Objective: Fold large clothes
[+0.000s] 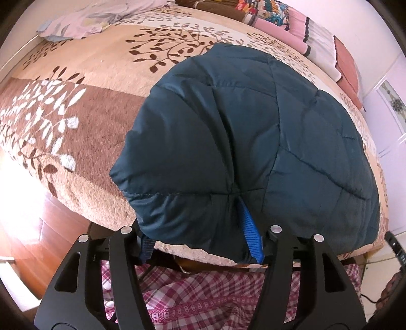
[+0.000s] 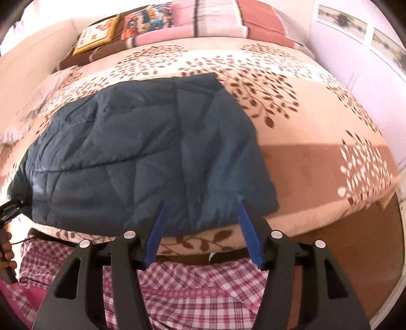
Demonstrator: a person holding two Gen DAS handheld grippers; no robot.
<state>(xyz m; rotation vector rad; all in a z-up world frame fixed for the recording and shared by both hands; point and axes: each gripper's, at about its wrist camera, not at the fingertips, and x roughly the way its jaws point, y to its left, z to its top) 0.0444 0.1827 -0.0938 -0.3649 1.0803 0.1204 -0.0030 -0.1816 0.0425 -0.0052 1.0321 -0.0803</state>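
A dark teal quilted jacket [image 1: 248, 142] lies folded on the bed near its front edge; it also shows in the right wrist view [image 2: 142, 157]. My left gripper [image 1: 200, 228] is open at the jacket's near edge, and the padding bulges between its blue fingers [image 1: 250, 228] and hides the left one. My right gripper [image 2: 203, 215] is open, with both blue fingers [image 2: 244, 228] touching or just over the jacket's near right edge. The left gripper shows at the left rim of the right wrist view [image 2: 10, 205].
The bed has a beige and brown leaf-print blanket [image 1: 83, 121]. Pillows and folded bedding [image 2: 177, 22] lie at the head. A pale floral cloth [image 1: 83, 20] lies at the far left. A pink checked sheet [image 2: 192, 292] hangs below. Wooden floor [image 1: 33, 228] is at the left.
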